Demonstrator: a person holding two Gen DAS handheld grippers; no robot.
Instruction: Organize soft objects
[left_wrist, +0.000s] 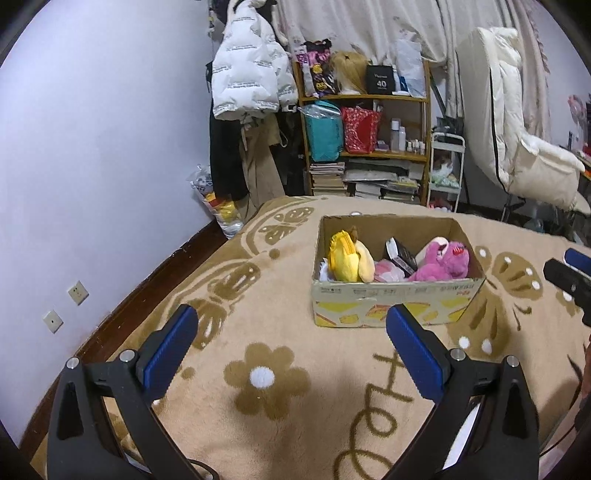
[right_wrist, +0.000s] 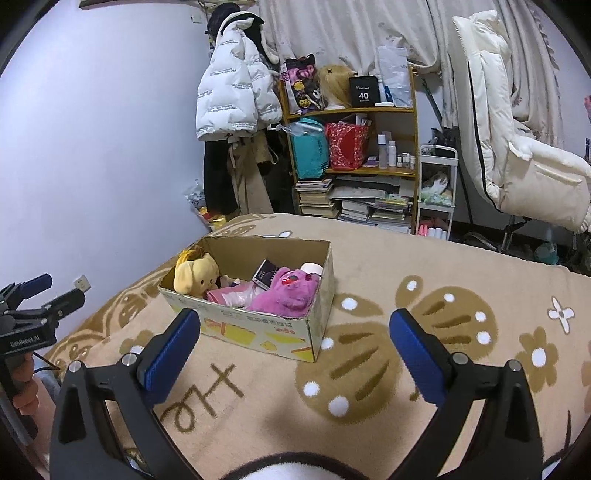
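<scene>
Beige blanket (left_wrist: 295, 424) with brown flowers and butterflies; brown cardboard box (left_wrist: 397, 301) printed yellow; yellow plush (left_wrist: 349, 258), pink plush (left_wrist: 445, 260); blue-padded black left claw (left_wrist: 288, 328) and right claw (right_wrist: 295, 332).

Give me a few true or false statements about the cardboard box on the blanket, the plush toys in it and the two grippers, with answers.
1. The cardboard box stands on the blanket. True.
2. The pink plush toy lies on the blanket outside the box. False: it is inside the box.
3. The left gripper is shut on the yellow plush toy. False: it is open and empty, short of the box.
4. The right gripper is open and holds nothing. True.
5. The box is closed. False: it is open-topped.
</scene>
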